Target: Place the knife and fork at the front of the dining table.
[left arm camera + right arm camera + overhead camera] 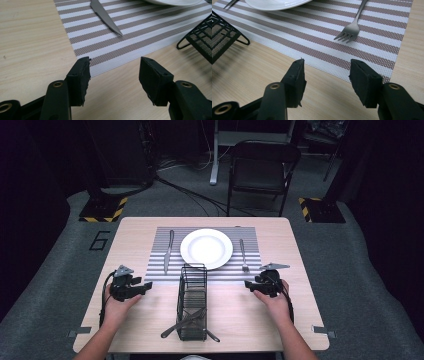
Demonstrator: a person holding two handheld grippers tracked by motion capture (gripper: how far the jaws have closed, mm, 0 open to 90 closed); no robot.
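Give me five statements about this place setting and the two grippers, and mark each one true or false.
1. The knife lies on the striped placemat, left of the white plate. True.
2. The fork rests on the plate. False: it lies on the placemat, right of the plate.
3. The left gripper holds the knife. False: its jaws are open and empty.
4. The black wire caddy holds cutlery. True.
5. The right gripper is open with nothing between its jaws. True.
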